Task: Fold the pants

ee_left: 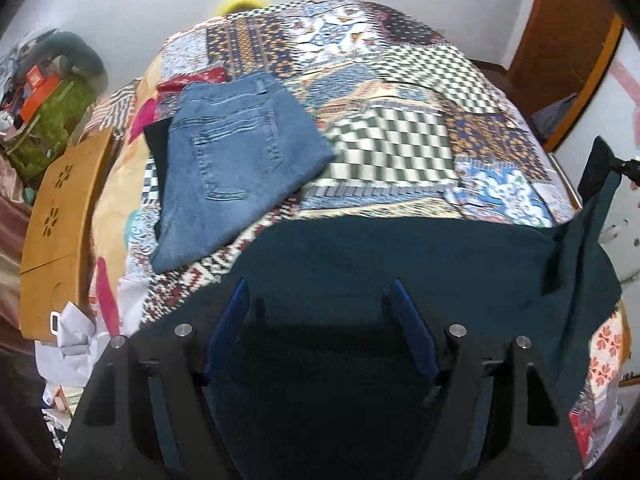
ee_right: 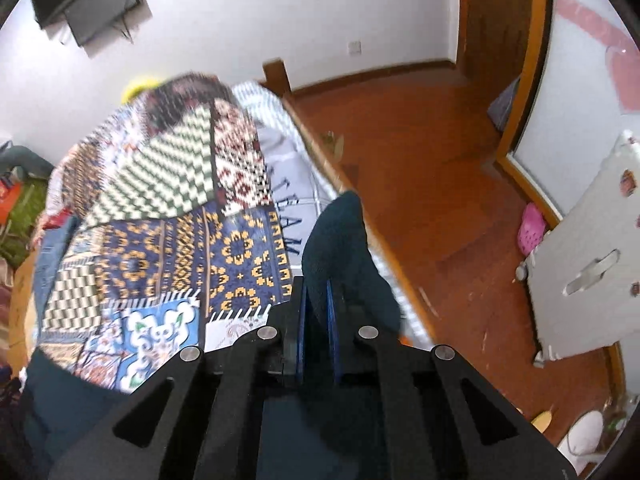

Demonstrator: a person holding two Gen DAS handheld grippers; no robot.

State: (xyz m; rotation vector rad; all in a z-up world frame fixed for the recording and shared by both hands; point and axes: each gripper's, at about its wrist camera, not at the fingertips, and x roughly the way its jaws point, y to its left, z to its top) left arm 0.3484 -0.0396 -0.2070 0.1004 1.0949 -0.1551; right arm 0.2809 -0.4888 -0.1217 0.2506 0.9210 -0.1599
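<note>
Dark teal pants [ee_left: 400,248] lie across the near part of the patchwork bed cover [ee_left: 392,140]. My left gripper [ee_left: 320,288] is open, its blue-padded fingers [ee_left: 230,312] spread just above the teal cloth. My right gripper [ee_right: 317,284] is shut on a bunched part of the teal pants [ee_right: 340,240] and holds it lifted at the bed's right edge. That lifted end also shows in the left wrist view [ee_left: 596,176]. Folded blue jeans [ee_left: 236,152] lie on the bed to the left.
A wooden lap table [ee_left: 56,224] leans at the bed's left side, with clutter and a green bag [ee_left: 48,128] beyond. The wooden floor [ee_right: 440,160] and a white door [ee_right: 592,260] lie right of the bed. A black cloth [ee_left: 156,140] peeks from under the jeans.
</note>
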